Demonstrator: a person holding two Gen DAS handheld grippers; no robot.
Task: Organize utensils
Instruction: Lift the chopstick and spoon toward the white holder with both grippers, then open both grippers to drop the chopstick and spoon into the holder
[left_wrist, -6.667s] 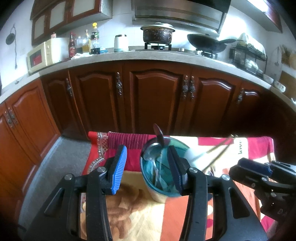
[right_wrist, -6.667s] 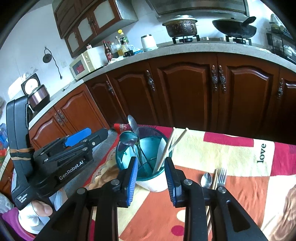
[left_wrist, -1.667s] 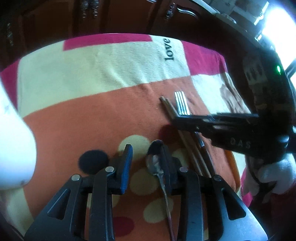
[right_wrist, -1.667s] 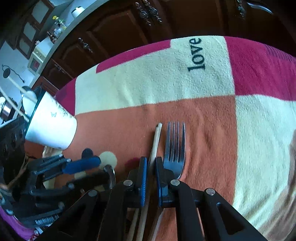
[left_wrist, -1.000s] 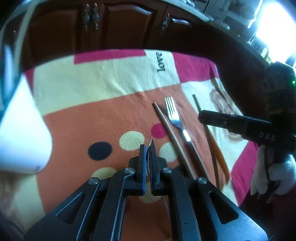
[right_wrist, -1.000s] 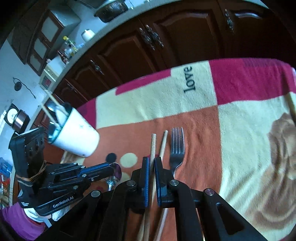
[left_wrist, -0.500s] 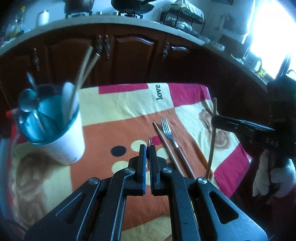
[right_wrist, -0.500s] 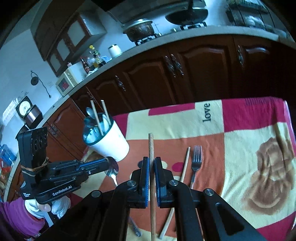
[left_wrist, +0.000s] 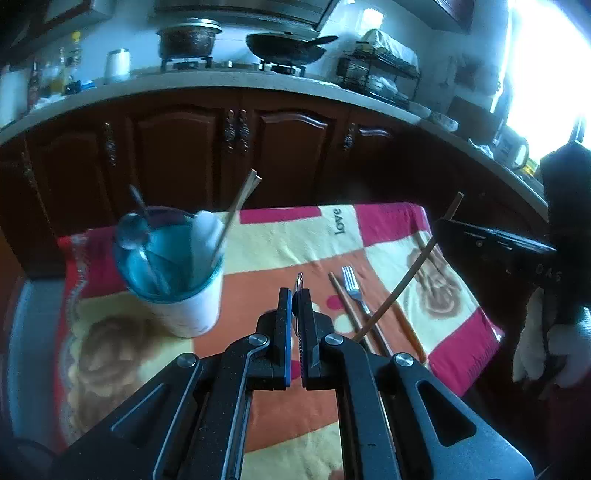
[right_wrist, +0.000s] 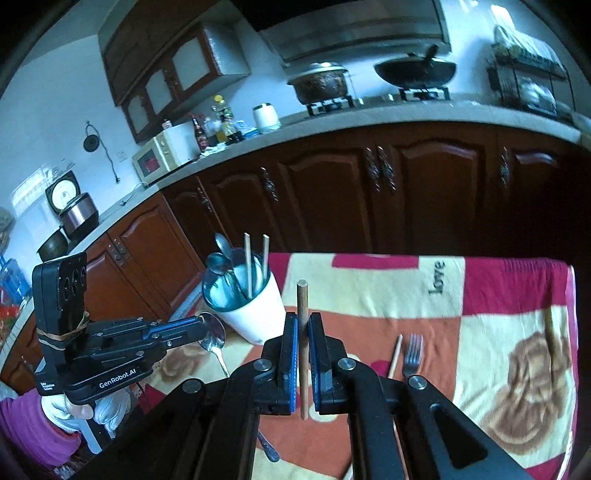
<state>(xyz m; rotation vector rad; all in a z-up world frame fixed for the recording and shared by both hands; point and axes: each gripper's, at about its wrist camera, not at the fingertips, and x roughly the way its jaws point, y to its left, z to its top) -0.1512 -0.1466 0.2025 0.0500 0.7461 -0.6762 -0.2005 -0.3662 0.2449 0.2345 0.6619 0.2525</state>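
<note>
My left gripper (left_wrist: 294, 295) is shut on a metal spoon (left_wrist: 298, 281), seen edge-on between the blue pads and lifted off the cloth. In the right wrist view that left gripper (right_wrist: 199, 328) holds the spoon (right_wrist: 214, 336) just beside the cup (right_wrist: 258, 314). My right gripper (right_wrist: 303, 322) is shut on a wooden chopstick (right_wrist: 302, 295) that stands upright above the cloth; in the left wrist view this chopstick (left_wrist: 402, 288) slants down from the right gripper (left_wrist: 445, 226). The white cup (left_wrist: 188, 310) with a teal inside holds spoons and two chopsticks. A fork (left_wrist: 352, 288) and one chopstick (left_wrist: 345, 301) lie on the cloth.
A red, orange and cream cloth (right_wrist: 480, 295) covers the table, whose far edge faces dark wooden cabinets (right_wrist: 406, 192). A countertop (left_wrist: 229, 79) behind carries a pot, a wok and bottles. A gloved hand (left_wrist: 535, 350) holds the right gripper at the table's right edge.
Both grippers have risen off the cloth, the left with the spoon and the right with the chopstick. The held chopstick has swung upright, and the cup has come into both views.
</note>
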